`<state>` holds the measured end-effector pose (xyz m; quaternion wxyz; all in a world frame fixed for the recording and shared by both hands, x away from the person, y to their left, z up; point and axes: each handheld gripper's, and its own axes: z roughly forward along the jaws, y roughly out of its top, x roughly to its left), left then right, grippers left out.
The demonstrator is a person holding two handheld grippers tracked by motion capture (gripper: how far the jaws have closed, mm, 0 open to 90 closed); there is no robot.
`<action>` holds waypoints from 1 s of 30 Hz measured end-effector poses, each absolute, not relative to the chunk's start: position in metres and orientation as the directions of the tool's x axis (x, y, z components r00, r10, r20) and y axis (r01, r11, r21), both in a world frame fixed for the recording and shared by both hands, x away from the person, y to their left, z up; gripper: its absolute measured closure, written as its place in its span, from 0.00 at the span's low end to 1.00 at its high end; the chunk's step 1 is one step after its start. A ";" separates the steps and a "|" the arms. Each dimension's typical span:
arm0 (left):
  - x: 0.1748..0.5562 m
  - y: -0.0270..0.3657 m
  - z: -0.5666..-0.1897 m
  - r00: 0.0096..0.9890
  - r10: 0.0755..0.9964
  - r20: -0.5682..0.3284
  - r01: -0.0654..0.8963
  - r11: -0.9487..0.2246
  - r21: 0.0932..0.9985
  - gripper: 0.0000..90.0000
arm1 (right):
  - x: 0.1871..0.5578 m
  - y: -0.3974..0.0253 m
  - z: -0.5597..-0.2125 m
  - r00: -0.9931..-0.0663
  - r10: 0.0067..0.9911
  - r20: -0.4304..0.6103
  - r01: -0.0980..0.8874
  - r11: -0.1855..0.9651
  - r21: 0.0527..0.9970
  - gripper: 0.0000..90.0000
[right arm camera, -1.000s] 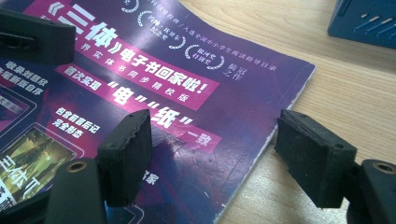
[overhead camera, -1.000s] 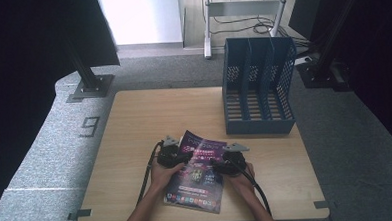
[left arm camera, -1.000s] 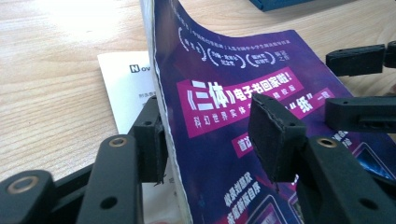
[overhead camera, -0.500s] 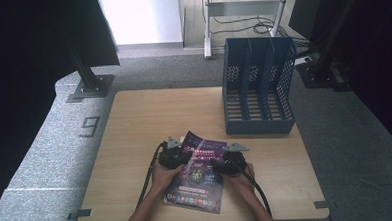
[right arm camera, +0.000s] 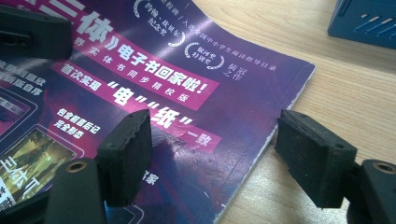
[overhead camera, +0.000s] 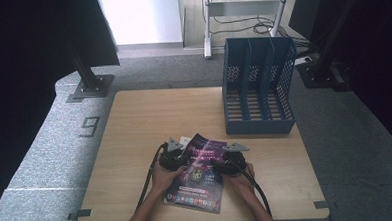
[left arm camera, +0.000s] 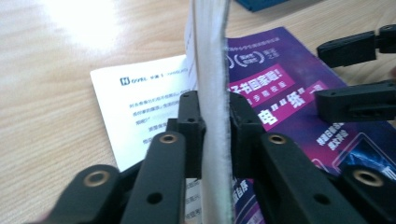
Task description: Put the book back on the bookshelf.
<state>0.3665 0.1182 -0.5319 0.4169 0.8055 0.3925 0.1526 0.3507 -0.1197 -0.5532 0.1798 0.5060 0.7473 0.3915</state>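
A purple magazine (overhead camera: 199, 173) lies on the wooden table (overhead camera: 149, 117) near its front edge. My left gripper (overhead camera: 178, 155) sits at the magazine's left edge and is shut on a lifted bundle of its pages (left arm camera: 212, 93), seen edge-on between the jaws in the left gripper view. A white inner page (left arm camera: 140, 100) shows beneath. My right gripper (overhead camera: 222, 165) rests at the magazine's right edge, open, its two pads (right arm camera: 128, 154) straddling the cover's edge (right arm camera: 280, 116) without closing on it.
A blue three-slot file holder (overhead camera: 257, 85) stands at the table's back right. Bare wood stretches across the back left. Grey carpet, a metal stand foot (overhead camera: 90, 87) and dark curtains surround the table.
Both grippers stay at the magazine's edges; the hands have barely shifted over the last second.
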 end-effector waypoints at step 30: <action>0.346 0.123 -0.516 0.707 0.700 -0.099 0.387 -0.266 0.883 0.95 | 0.353 -0.136 -0.552 -0.410 0.893 0.183 0.617 0.124 0.777 0.24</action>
